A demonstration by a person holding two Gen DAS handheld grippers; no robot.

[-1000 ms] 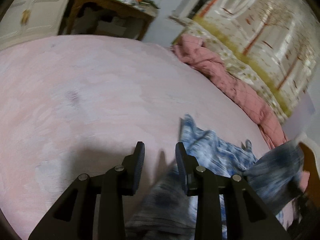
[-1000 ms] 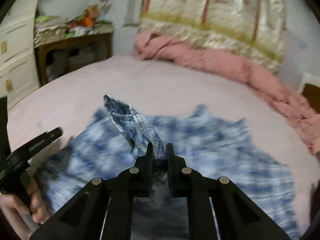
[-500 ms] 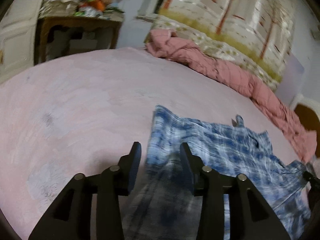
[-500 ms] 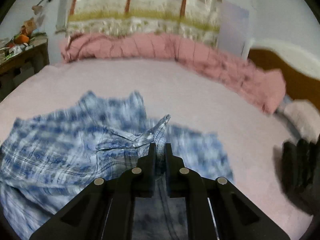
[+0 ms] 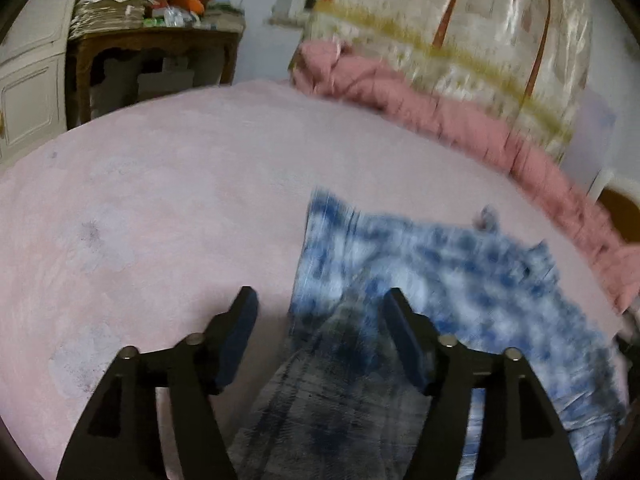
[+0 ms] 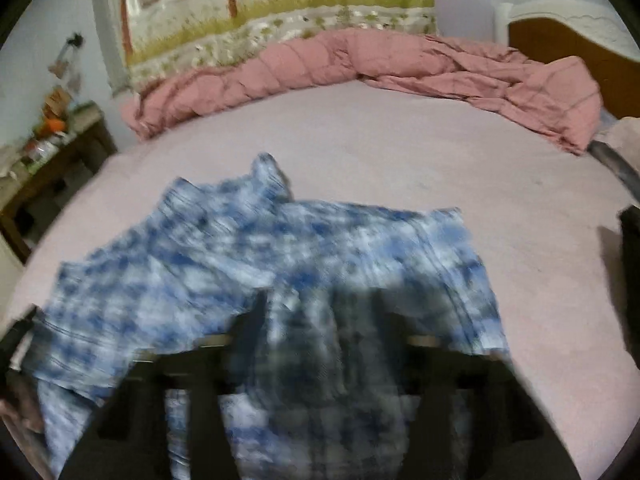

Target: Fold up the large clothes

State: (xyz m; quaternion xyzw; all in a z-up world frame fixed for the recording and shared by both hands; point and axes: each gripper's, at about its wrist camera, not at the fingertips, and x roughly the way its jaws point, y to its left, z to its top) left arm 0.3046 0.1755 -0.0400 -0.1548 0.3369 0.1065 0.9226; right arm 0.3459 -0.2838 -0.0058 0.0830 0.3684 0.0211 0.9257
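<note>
A blue and white plaid shirt (image 5: pixel 460 280) lies spread on the pink bed (image 5: pixel 160 208). My left gripper (image 5: pixel 320 304) is open above the shirt's left edge, with cloth between its fingers but not clamped. In the right wrist view the shirt (image 6: pixel 248 248) is blurred and drapes over my right gripper (image 6: pixel 320 308). Its fingers look spread apart behind the cloth, and nothing is pinched between them.
A rumpled pink quilt (image 6: pixel 360 64) runs along the bed's far side below a patterned curtain (image 6: pixel 260 8). A wooden table (image 5: pixel 156 48) with clutter stands at the left, by a white cabinet (image 5: pixel 28 76). A wooden headboard (image 6: pixel 560 40) is at the right.
My right gripper was shut on a fold of the shirt and has opened, and the cloth has dropped flat. My left gripper's jaws have spread wider over the shirt's edge.
</note>
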